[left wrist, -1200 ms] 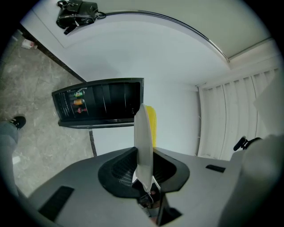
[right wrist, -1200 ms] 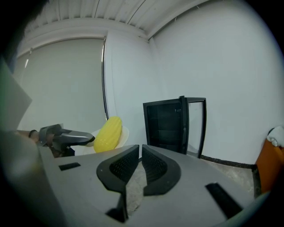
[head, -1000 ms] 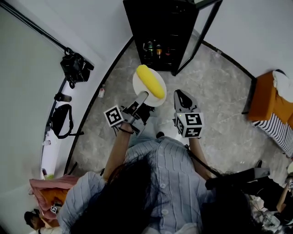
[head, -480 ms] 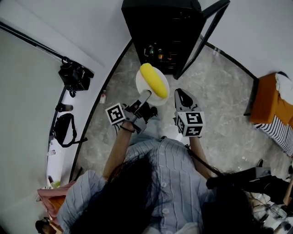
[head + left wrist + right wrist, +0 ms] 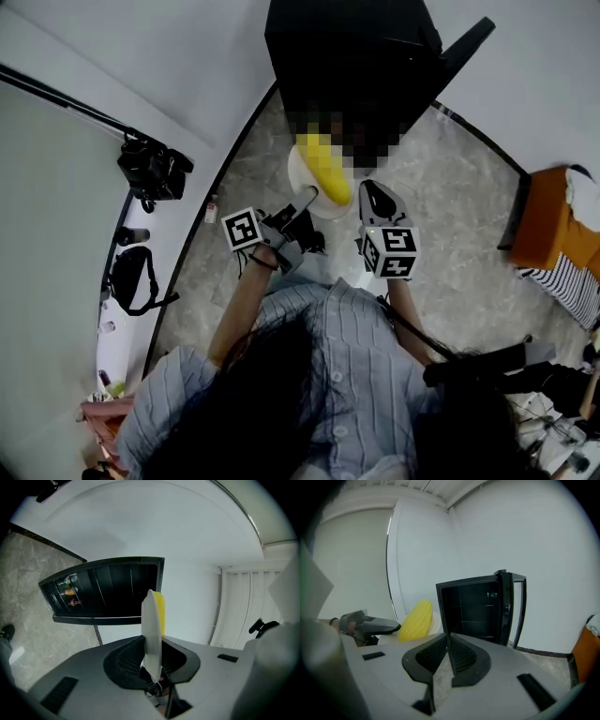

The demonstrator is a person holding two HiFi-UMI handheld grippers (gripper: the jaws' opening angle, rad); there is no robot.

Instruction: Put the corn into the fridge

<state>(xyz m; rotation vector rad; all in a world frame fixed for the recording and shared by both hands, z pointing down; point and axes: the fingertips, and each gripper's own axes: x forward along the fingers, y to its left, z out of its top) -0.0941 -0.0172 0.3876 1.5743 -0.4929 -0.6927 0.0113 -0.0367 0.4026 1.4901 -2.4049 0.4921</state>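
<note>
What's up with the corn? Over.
Left gripper shut on round white plate, right gripper shut, empty. Yellow corn cob on plate. Black fridge door open, nothing blocking.

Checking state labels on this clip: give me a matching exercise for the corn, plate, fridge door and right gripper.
Things: 1 corn; 2 plate; 3 fridge door; 4 right gripper.
States: A swung open; B jaws together, empty; C lying on the plate; D rim clamped by the left gripper.
Pairs: 1-C; 2-D; 3-A; 4-B.
</note>
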